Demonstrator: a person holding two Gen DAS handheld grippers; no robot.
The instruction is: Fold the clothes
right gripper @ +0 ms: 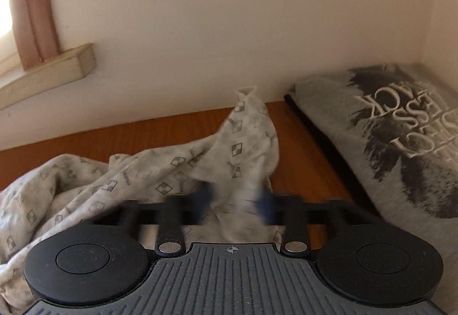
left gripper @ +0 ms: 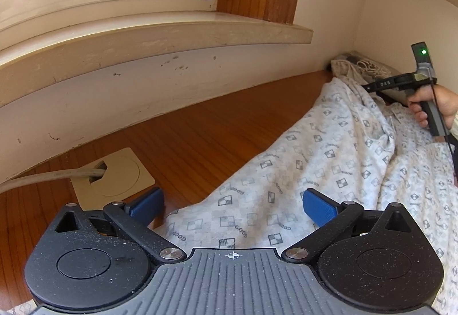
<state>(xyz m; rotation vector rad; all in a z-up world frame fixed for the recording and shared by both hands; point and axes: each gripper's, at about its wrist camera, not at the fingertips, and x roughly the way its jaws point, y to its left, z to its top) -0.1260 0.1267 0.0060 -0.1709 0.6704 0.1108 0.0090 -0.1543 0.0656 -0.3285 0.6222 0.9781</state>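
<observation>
Lying on wooden desk (left gripper: 200, 126): patterned garment (left gripper: 329, 171) | window sill (left gripper: 171, 37) above

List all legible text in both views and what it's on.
"GOOD": repeated on the patterned white garment.
"DAS": on the right hand-held gripper, side of its black arm.
Grey T-shirt: large white lettering seen upside down; "ACK" readable at one word's end, the rest too uncertain to read.

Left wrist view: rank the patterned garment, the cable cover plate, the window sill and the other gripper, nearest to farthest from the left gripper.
From the left gripper:
1. Patterned garment, between the fingers.
2. Cable cover plate, just left on the wooden surface.
3. Right gripper, far right, pinching the garment.
4. Window sill, above, on the wall.
</observation>
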